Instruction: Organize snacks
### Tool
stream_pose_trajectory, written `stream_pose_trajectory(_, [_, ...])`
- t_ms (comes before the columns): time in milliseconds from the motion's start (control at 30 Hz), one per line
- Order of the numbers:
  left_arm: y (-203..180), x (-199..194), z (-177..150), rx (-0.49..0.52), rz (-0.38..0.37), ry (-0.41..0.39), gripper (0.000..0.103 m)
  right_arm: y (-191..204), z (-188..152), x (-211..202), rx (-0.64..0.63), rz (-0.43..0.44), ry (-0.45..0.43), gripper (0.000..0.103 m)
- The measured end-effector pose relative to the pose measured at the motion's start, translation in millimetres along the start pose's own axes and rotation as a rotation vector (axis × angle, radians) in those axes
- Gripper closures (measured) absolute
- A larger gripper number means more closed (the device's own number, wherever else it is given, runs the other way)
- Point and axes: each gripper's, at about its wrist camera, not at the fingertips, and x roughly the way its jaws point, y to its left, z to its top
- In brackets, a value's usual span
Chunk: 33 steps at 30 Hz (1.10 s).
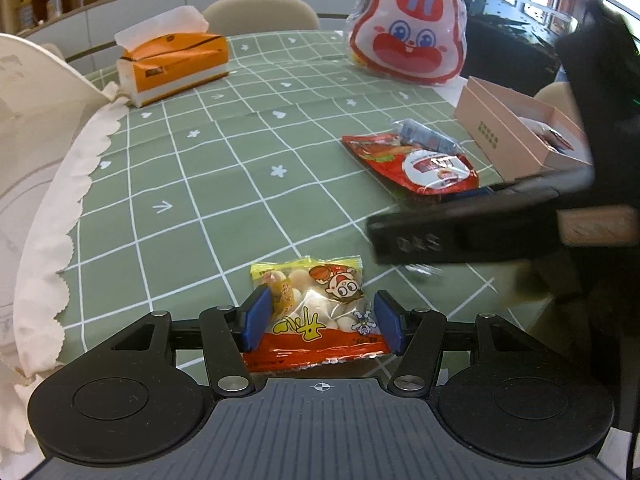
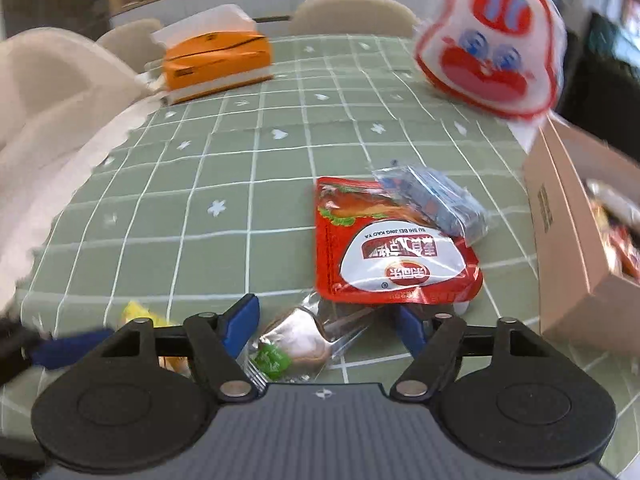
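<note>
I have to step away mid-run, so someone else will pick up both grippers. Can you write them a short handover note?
Left gripper: jaws on either side of the yellow and red snack packet on the green checked tablecloth; grip unclear.
Right gripper: open, over a clear wrapped snack with a green label.
On the cloth: red roast duck pouch with a blue wrapped snack lying on its far end.
Pink box at the right edge: some packets already inside.
Left: four loose snacks, presumably for the box.
</note>
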Motion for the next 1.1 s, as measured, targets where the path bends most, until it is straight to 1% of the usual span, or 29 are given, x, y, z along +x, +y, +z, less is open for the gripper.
stream_pose_trajectory(67, [1,-1,0,-0.010,-0.004,0.002,0.041,-6,-5,-8,-0.028,0.021,0.003,0.045])
stream_pose_trajectory(200, [1,-2,-1,-0.049,-0.003,-0.007,0.041,-24,-24,-30,-0.049,0.041,0.020,0.048])
stream_pose_trajectory(233, [0,-2,-1,-0.061,-0.008,-0.009,0.041,-29,-29,-36,-0.054,0.044,0.022,0.053])
stream_pose_trajectory(300, [-2,-3,-1,-0.068,-0.030,-0.010,0.041,-38,-40,-46,-0.072,0.046,0.027,0.054])
stream_pose_trajectory(400, [-13,-3,-2,-0.054,-0.073,-0.009,0.041,-52,-57,-60,-0.091,0.038,0.020,0.054])
stream_pose_trajectory(467, [-21,-3,-5,-0.036,-0.092,-0.004,0.041,-62,-65,-67,-0.078,0.033,0.013,0.054])
stream_pose_trajectory(533, [-27,-3,-6,-0.022,-0.096,-0.003,0.041,-71,-71,-71,-0.048,0.022,0.003,0.053])
stream_pose_trajectory(600, [-30,-4,-8,-0.019,-0.089,-0.009,0.041,-77,-74,-72,-0.016,0.021,-0.004,0.048])
stream_pose_trajectory(700, [-29,-4,-10,-0.024,-0.090,-0.020,0.041,-76,-77,-72,0.002,0.002,-0.012,0.044])
stream_pose_trajectory(733, [-29,-4,-11,-0.029,-0.090,-0.024,0.041,-76,-78,-72,0.013,0.002,-0.015,0.040])
stream_pose_trajectory(767, [-29,-4,-11,-0.034,-0.088,-0.025,0.041,-75,-79,-71,0.015,0.009,-0.016,0.032])
stream_pose_trajectory(933, [-34,-4,-11,-0.018,-0.063,-0.026,0.042,-65,-82,-67,0.008,0.013,-0.014,0.010])
stream_pose_trajectory(1033, [-37,-4,-15,-0.006,-0.050,-0.046,0.041,-61,-82,-67,0.038,-0.012,-0.009,0.008])
stream_pose_trajectory(1100, [-37,-5,-16,-0.012,-0.052,-0.046,0.042,-60,-80,-66,0.032,-0.016,0.004,0.007])
